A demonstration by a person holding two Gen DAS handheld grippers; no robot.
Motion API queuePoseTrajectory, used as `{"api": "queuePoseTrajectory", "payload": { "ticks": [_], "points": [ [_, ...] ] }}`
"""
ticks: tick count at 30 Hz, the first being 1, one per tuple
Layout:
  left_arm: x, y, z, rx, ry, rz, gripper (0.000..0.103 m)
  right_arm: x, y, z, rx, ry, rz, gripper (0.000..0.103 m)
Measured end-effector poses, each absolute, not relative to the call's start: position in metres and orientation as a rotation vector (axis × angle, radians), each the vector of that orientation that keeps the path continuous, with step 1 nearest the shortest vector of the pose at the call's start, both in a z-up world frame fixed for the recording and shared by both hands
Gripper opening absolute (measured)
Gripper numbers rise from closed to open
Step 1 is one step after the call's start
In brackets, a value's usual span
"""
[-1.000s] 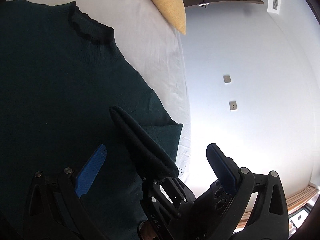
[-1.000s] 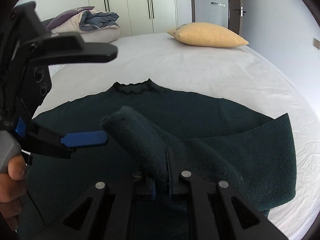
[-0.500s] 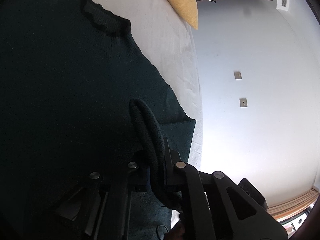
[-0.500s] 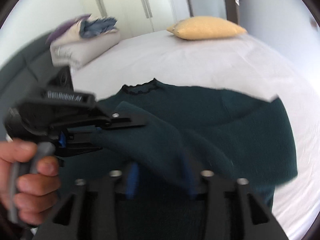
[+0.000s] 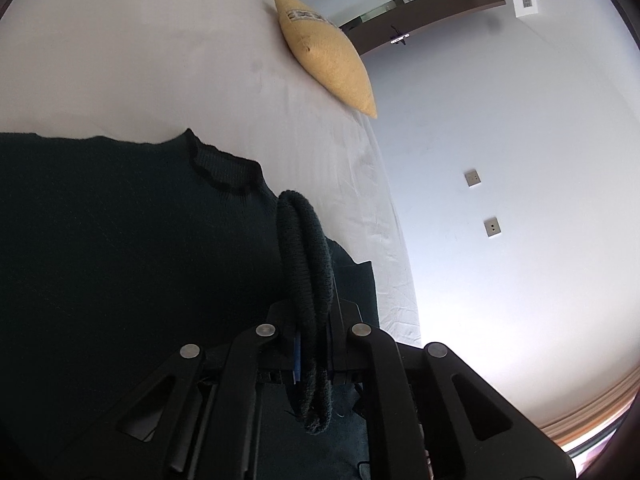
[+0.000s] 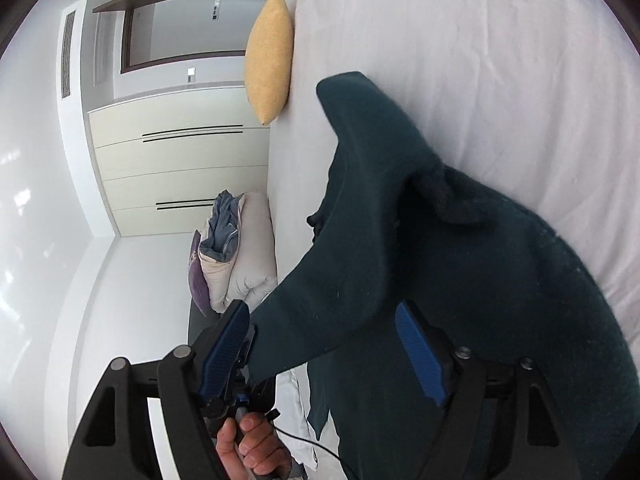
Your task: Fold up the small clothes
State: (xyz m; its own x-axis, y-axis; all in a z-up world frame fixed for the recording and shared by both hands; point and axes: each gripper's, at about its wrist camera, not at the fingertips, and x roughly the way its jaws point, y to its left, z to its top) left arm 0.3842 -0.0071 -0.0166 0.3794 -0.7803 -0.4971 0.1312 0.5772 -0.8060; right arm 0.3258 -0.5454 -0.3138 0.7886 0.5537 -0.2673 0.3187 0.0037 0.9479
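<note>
Left hand-held gripper [image 5: 312, 354]: clamped on a doubled edge of the dark green sweater [image 5: 120, 248], which lies on the bed [image 5: 160, 60] ahead and to its left, collar [image 5: 224, 172] toward the yellow pillow [image 5: 324, 52]. The pinched fold runs straight out along the fingers. Right hand-held gripper [image 6: 332, 352]: jaws wide, holding nothing; the lifted sleeve [image 6: 360, 208] hangs between and beyond its blue pads [image 6: 420, 360]. Judgement: the left one alone carries the fabric, so the coming fold turns on it.
</note>
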Motion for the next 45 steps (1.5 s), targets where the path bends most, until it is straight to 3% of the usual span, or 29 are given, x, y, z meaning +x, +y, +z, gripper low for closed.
{"api": "queuePoseTrajectory", "payload": {
  "ticks": [1,18,38,42,45],
  "points": [
    [0.380,-0.002,-0.015,-0.754,1.017,-0.656,0.006,0.333,-0.547,-0.318,1.623,0.704,0.209,0.079],
    [0.364,0.088,-0.058,-0.804,1.009,-0.493,0.006,0.395,-0.556,-0.325,1.560,0.691,0.117,0.079],
    [0.371,0.129,-0.160,-0.845,1.105,-0.395,0.006,0.370,-0.558,-0.322,1.443,0.744,0.100,0.076],
    [0.368,0.135,-0.166,-0.882,1.108,-0.408,0.007,0.356,-0.561,-0.309,1.407,0.838,0.083,0.077],
    [0.363,0.130,-0.157,-0.834,1.118,-0.402,0.007,0.344,-0.571,-0.280,1.337,0.792,0.104,0.078]
  ]
}}
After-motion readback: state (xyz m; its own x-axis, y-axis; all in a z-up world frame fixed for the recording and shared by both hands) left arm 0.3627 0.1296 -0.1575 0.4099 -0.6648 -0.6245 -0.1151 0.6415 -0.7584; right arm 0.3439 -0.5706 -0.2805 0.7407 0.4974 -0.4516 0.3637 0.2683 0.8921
